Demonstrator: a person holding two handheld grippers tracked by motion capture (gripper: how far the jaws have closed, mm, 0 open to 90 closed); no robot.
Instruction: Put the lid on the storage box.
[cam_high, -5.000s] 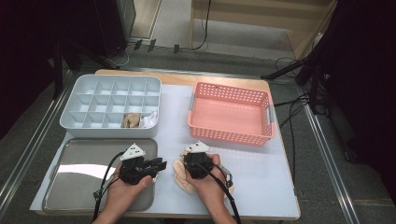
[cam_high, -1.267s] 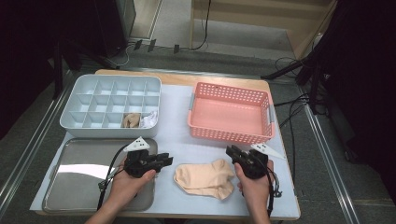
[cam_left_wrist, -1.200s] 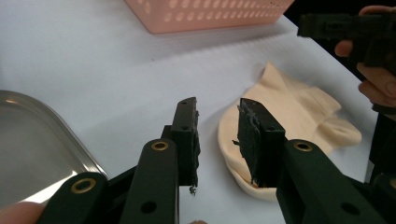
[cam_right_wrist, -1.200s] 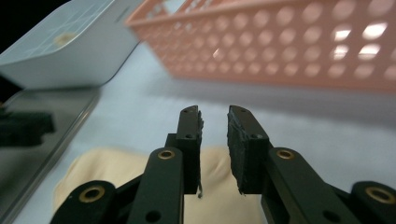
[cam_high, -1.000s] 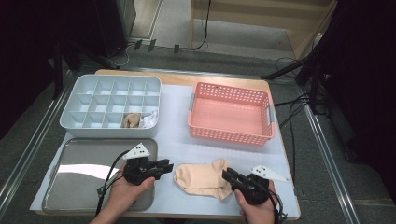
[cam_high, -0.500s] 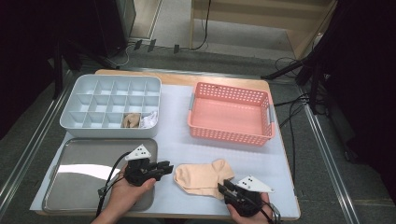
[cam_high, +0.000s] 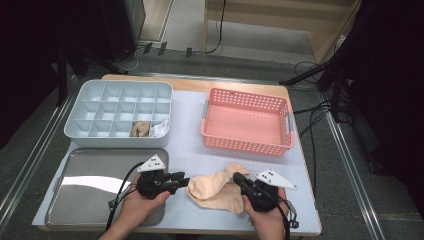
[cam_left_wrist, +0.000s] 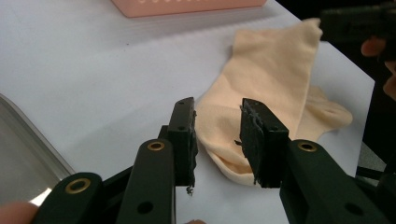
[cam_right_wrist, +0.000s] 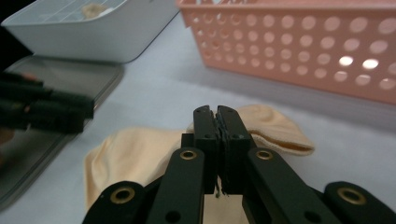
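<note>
Peach-coloured knit fabric, a sock (cam_high: 216, 186), lies flat on the white table cover (cam_high: 190, 150), just in front of the pink perforated basket (cam_high: 246, 121), which serves as the reference landmark. The sock sits near the basket's front wall, apart from it, with its cuff end raised toward the basket. The right gripper (cam_high: 239, 179), in front of the basket's right half, has its jaws pressed together after just closing; in the right gripper view (cam_right_wrist: 216, 122) the pads meet with the sock edge at or under their tips, but whether cloth is pinched cannot be told. The left gripper (cam_high: 182, 181), in front of and left of the basket, stands partly open; in the left gripper view (cam_left_wrist: 218, 135) its pads straddle the sock's folded end without pressing on it. Left of the basket stands a grey compartment tray (cam_high: 120, 112); in front of that tray lies a steel pan (cam_high: 82, 187)
</note>
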